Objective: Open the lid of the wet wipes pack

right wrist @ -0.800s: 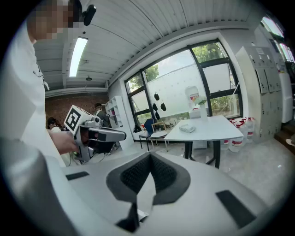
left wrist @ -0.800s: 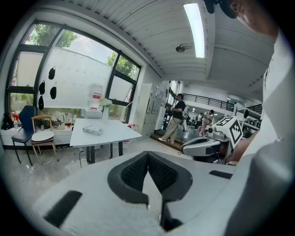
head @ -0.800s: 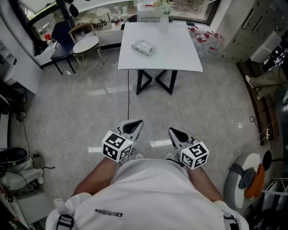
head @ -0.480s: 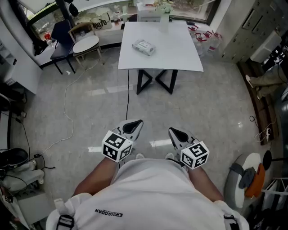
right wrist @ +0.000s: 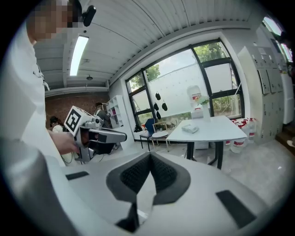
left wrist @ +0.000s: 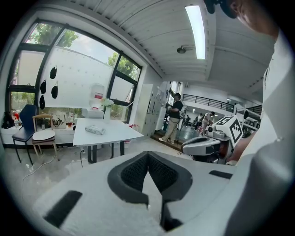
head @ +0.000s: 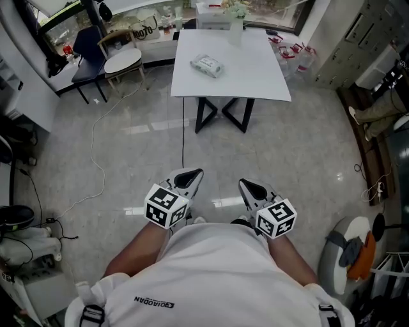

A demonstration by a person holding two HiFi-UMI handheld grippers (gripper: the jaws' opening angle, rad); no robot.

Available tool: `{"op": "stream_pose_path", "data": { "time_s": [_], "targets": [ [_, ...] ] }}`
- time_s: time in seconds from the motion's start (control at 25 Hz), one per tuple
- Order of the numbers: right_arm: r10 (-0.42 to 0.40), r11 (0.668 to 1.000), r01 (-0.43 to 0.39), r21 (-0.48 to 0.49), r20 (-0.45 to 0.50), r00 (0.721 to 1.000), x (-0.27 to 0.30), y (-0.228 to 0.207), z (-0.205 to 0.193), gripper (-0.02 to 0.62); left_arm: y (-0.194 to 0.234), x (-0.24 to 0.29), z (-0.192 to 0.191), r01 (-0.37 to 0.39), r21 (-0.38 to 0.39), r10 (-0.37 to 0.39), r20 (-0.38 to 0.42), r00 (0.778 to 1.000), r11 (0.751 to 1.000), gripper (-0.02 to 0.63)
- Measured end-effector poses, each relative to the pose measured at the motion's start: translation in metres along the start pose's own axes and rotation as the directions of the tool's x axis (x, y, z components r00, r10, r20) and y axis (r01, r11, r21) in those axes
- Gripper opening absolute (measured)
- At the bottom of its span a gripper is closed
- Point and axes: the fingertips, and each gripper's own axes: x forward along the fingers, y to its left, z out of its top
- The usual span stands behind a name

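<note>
White plastic wet wipes pack (head: 206, 66) lies on white rectangular table (head: 255, 76) | left gripper (head: 190, 175), right gripper (head: 248, 187) well short of that table | both pairs of jaws closed, empty

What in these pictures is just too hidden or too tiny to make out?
- Wipes pack lid: too small and far off in all three views, so I cannot tell whether it is open or shut.
- Box at the far end of the table: too small in the head view to tell what it is.
- Hands holding the left claw and right claw: hidden in the head view under the marker cubes and white shirt.
</note>
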Motion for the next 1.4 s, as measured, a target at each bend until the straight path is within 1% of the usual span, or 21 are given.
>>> {"op": "stream_pose_path", "data": {
  "time_s": [0.2, 0.52, 0.72, 0.88, 1.0, 1.2, 1.32, 1.4],
  "targets": [
    [-0.027, 1.0, 0.028, 0.008, -0.009, 1.0, 0.008, 0.0, 0.001, 0.006, 0.01, -0.007, -0.001, -0.004, -0.013, 0.004, 0.011, 1.0, 1.0, -0.002],
    [-0.018, 1.0, 0.018, 0.014, -0.025, 1.0, 0.022, -0.001, -0.002, 0.006, 0.022, -0.002, -0.01, -0.006, -0.037, 0.006, -0.008, 1.0, 0.999, -0.002],
    [-0.019, 0.999, 0.02, 0.033, -0.029, 0.999, 0.034, -0.021, -0.001, 0.006, 0.031, 0.016, -0.009, -0.011, -0.044, 0.01, -0.021, 1.0, 0.999, -0.002],
    [-0.01, 0.999, 0.011, 0.043, -0.025, 1.0, 0.054, -0.044, 0.01, 0.006, 0.045, 0.035, -0.004, -0.02, -0.043, 0.018, -0.039, 0.999, 0.999, -0.002],
    [0.005, 0.999, -0.005, 0.036, -0.015, 1.0, 0.073, -0.064, 0.027, 0.006, 0.06, 0.054, 0.01, -0.03, -0.039, 0.029, -0.037, 0.999, 0.999, -0.002],
    [0.03, 1.0, -0.03, 0.006, 0.011, 0.999, 0.1, -0.105, 0.066, 0.006, 0.09, 0.09, 0.052, -0.059, -0.029, 0.059, 0.001, 0.998, 0.998, -0.002],
    [0.047, 0.999, -0.047, -0.004, 0.01, 0.999, 0.114, -0.128, 0.084, 0.006, 0.106, 0.108, 0.075, -0.079, -0.031, 0.079, 0.017, 0.997, 0.996, -0.002],
    [0.062, 0.998, -0.062, -0.009, 0.005, 0.998, 0.121, -0.143, 0.091, 0.006, 0.115, 0.121, 0.083, -0.094, -0.03, 0.094, 0.016, 0.995, 0.995, -0.002]
  ]
}}
